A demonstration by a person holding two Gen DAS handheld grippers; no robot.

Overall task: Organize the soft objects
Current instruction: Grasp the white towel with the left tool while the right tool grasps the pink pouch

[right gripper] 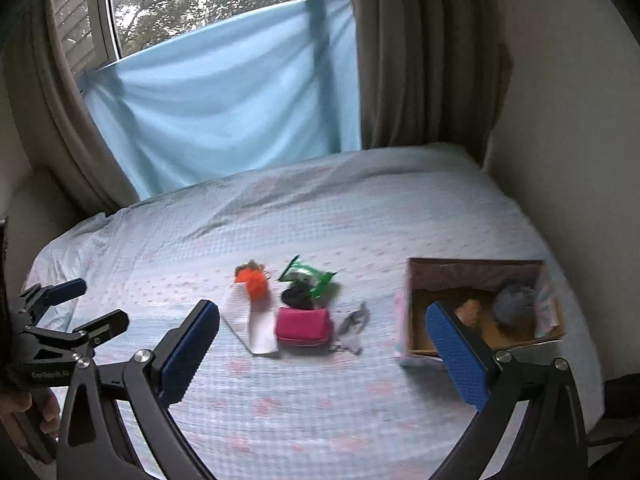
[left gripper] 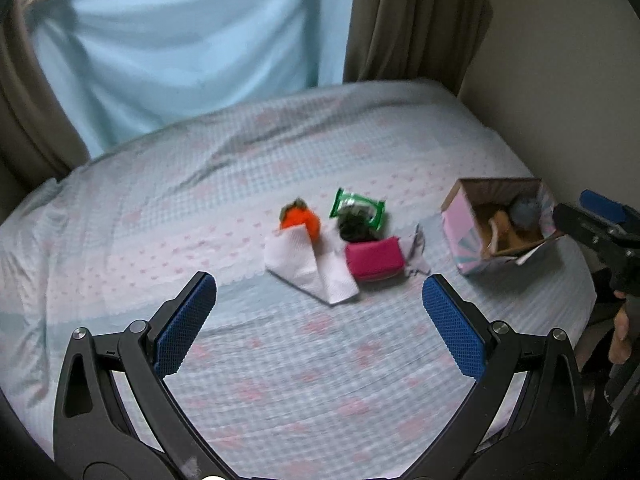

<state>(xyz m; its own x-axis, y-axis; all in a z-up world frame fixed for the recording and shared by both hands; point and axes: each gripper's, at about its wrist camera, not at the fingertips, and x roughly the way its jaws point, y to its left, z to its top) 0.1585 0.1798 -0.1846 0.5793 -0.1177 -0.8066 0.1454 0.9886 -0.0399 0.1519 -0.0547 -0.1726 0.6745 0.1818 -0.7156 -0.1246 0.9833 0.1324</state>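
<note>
A small heap lies mid-bed: an orange plush, a green packet, a black soft lump, a pink pouch, a folded white cloth and a small grey rag. An open cardboard box stands to the right, holding a grey fluffy ball and something tan. My left gripper hovers open and empty short of the heap. My right gripper is open and empty near the box.
The bed has a pale blue checked sheet with pink hearts. A light blue cloth hangs over the window behind it, with brown curtains at both sides. A wall runs along the bed's right edge. A hand holds the right gripper.
</note>
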